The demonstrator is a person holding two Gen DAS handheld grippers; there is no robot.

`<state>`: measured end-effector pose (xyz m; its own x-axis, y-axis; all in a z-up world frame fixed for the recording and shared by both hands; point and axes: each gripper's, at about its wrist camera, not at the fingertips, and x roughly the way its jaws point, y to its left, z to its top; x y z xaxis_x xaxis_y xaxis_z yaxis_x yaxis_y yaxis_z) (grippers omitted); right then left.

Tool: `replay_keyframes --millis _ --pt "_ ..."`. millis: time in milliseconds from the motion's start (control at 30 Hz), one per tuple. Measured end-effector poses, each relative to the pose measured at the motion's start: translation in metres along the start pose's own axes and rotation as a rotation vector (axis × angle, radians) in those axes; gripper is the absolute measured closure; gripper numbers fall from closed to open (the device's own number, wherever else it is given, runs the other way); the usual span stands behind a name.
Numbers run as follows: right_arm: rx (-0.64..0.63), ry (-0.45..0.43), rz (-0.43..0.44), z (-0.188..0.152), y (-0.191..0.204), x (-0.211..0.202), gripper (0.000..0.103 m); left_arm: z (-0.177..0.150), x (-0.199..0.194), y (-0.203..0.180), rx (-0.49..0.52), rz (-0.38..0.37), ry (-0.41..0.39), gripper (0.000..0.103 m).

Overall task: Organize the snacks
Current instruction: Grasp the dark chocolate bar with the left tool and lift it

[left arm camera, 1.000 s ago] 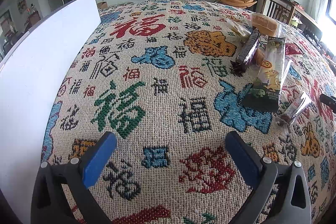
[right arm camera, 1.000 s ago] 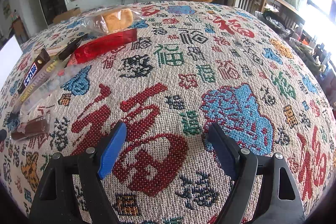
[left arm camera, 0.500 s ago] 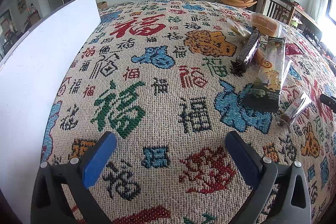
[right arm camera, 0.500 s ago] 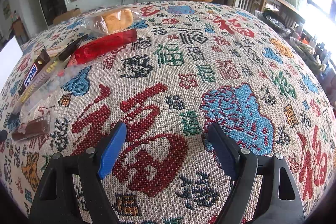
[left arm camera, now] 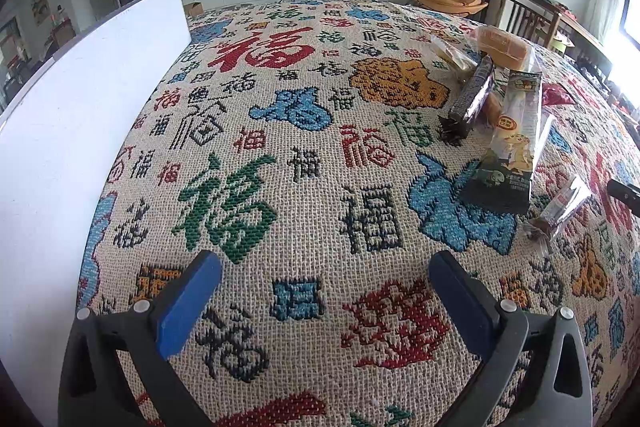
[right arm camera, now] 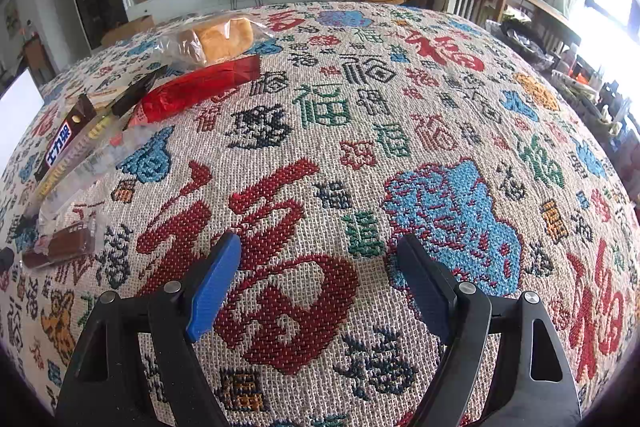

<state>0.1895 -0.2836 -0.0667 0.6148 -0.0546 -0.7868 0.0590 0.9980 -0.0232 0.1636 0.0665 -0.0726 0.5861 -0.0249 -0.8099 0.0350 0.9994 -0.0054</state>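
Crinkly plastic wrappers all over, so this stuff should be light, slippery and easy to crush. The snacks sit in a loose cluster on the woven counter cloth [left arm camera: 304, 163]: right side of the left view, upper left of the right view. The bagged bread [right arm camera: 218, 37] is soft, so I'd pinch the loose bag end rather than the loaf. The red packet [right arm camera: 196, 91] and dinosaur packet [left arm camera: 514, 143] look floppy, better gripped mid-body. The small chocolate bar [right arm camera: 60, 245] seems stiffer, so grab it across the middle. Left claw [left arm camera: 324, 267] and right claw [right arm camera: 320, 247] are both spread wide, holding nothing. No box or tray visible, only a white board [left arm camera: 80, 99] at left.
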Motion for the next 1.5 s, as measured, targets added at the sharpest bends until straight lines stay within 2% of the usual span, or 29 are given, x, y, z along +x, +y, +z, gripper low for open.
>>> replay_keyframes --millis 67,133,200,267,367,400,500,533,600,667,700,733,767,800,867,967,1067,1167,1200,1233,1333,1433,1500 --pt "0.000 0.000 0.001 0.000 0.000 0.000 0.020 0.002 0.000 0.004 0.031 -0.038 0.026 0.000" --pt "0.002 -0.001 0.003 0.000 0.000 0.000 0.020 0.010 -0.001 0.012 0.009 -0.052 0.061 0.001" --pt "0.006 0.000 0.008 0.000 0.000 0.000 0.020 0.023 -0.007 0.020 -0.067 -0.077 0.026 0.001" --pt "0.006 0.000 0.007 0.001 0.001 0.000 0.019 0.041 -0.015 0.021 -0.117 -0.138 -0.026 0.001" --pt "0.007 0.000 0.009 0.000 0.000 0.000 0.019 0.077 -0.012 0.003 -0.104 -0.240 -0.031 0.001" --pt "0.007 0.000 0.009 0.000 0.000 0.000 0.019 0.090 -0.005 -0.008 -0.071 -0.272 -0.015 0.005" --pt "0.009 0.000 0.012 0.001 -0.001 0.000 0.019 0.115 0.027 -0.042 0.044 -0.281 0.068 0.035" --pt "0.009 0.000 0.012 0.000 -0.001 0.000 0.019 0.118 0.037 -0.052 0.076 -0.287 0.097 0.040" --pt "0.010 0.000 0.012 0.000 -0.001 0.000 0.019 0.120 0.054 -0.073 0.158 -0.293 0.136 0.044" --pt "0.010 0.000 0.013 0.000 -0.001 0.000 0.019 0.120 0.064 -0.087 0.212 -0.264 0.135 0.050" --pt "0.010 0.000 0.012 0.000 -0.001 0.000 0.019 0.120 0.066 -0.090 0.209 -0.285 0.120 0.059" --pt "0.010 0.000 0.013 0.000 0.000 0.000 0.019 0.121 0.067 -0.090 0.189 -0.315 0.116 0.080" --pt "0.010 0.000 0.013 0.000 -0.001 0.000 0.019 0.123 0.067 -0.087 0.158 -0.352 0.122 0.085" --pt "0.010 0.000 0.013 0.000 0.000 0.000 0.019 0.124 0.066 -0.084 0.125 -0.352 0.117 0.086" --pt "0.011 0.000 0.013 0.000 0.000 0.000 0.019 0.118 0.058 -0.077 0.093 -0.311 0.092 0.086" --pt "0.011 0.000 0.013 0.000 -0.001 0.000 0.019 0.096 0.035 -0.046 -0.001 -0.288 0.080 0.086" --pt "0.010 0.001 0.012 0.000 0.000 0.000 0.019 0.066 0.011 -0.010 -0.051 -0.202 0.068 0.086" --pt "0.010 0.001 0.012 0.000 -0.001 0.000 0.019 0.036 -0.001 0.016 -0.055 -0.074 0.069 0.084" --pt "0.010 0.001 0.011 0.000 0.000 0.000 0.019 0.027 -0.003 0.021 -0.050 -0.037 0.067 0.076" --pt "0.010 0.001 0.011 0.000 0.000 0.000 0.019 0.023 -0.001 0.024 -0.044 -0.030 0.071 0.061" --pt "0.010 0.001 0.011 0.000 -0.001 0.000 0.019 0.013 -0.001 0.023 -0.013 -0.070 0.048 0.030" --pt "0.010 0.001 0.011 0.000 -0.001 0.000 0.019 0.006 0.004 0.008 0.067 -0.041 0.000 0.018" --pt "0.010 0.001 0.011 0.000 0.000 0.000 0.019 0.007 0.007 0.006 0.066 -0.023 -0.024 0.014"
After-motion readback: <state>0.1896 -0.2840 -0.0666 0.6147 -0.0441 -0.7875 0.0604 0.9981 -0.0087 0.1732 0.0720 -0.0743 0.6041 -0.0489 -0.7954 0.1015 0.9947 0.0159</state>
